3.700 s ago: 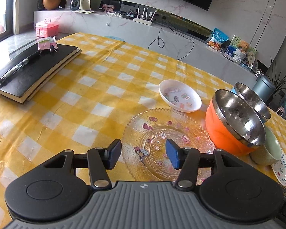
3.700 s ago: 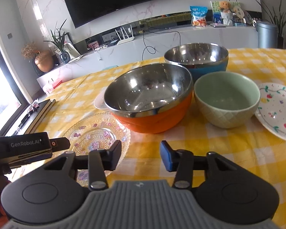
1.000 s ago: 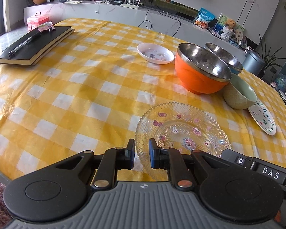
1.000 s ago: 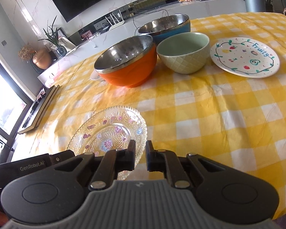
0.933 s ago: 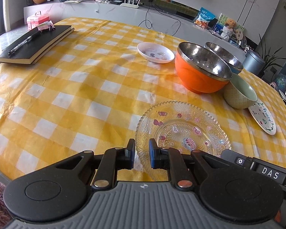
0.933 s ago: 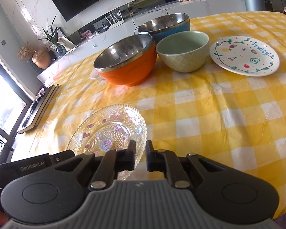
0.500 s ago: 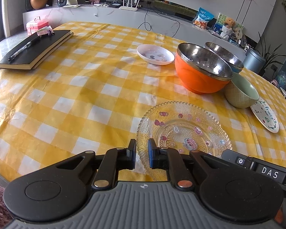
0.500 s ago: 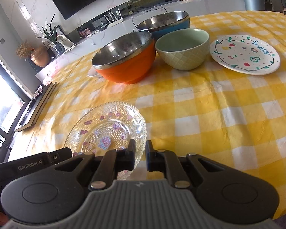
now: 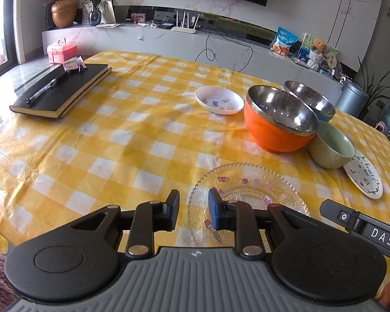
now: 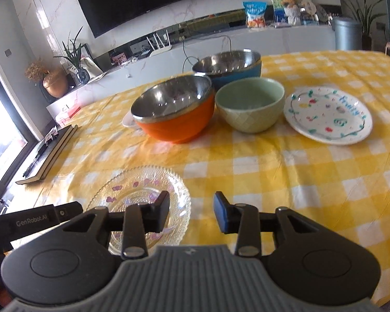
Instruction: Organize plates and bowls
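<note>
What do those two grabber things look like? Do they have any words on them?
Each is black, with two round discs beside a ribbed grey middle. The left gripper and right gripper both end in dark blue pads on thin black fingers with silver rivets. The left one's side reads "GenRobot.AI"; the right one's side reads "DAS" in white letters.
</note>
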{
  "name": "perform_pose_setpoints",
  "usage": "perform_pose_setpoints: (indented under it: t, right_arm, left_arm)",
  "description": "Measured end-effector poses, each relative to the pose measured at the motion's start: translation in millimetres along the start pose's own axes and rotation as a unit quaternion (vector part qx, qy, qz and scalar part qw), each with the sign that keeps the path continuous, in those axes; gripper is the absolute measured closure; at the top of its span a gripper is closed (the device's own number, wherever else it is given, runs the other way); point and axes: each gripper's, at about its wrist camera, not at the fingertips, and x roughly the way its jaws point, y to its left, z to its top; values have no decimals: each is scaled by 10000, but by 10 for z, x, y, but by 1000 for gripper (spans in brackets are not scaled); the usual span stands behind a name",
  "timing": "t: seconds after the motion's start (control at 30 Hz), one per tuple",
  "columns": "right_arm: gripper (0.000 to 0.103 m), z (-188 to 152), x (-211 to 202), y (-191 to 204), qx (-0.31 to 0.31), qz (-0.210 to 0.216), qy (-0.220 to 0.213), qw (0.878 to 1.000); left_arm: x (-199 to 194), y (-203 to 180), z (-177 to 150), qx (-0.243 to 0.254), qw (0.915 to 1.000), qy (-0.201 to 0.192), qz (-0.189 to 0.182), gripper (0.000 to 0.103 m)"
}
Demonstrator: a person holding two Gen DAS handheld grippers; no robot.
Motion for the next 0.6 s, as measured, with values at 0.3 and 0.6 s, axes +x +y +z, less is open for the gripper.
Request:
perform_pose_setpoints:
  t: [0.3,0.6]
  right_arm:
    - [44,313,-438,-140,-339,-395,-748,9958]
    - [11,646,-671,-593,-913,-810,-1035,9871]
  left_arm:
    - [-312,-486,206,334,9974,-348,-543,68]
    - [-228,-1247,259,896,9870,-260,-1308,66]
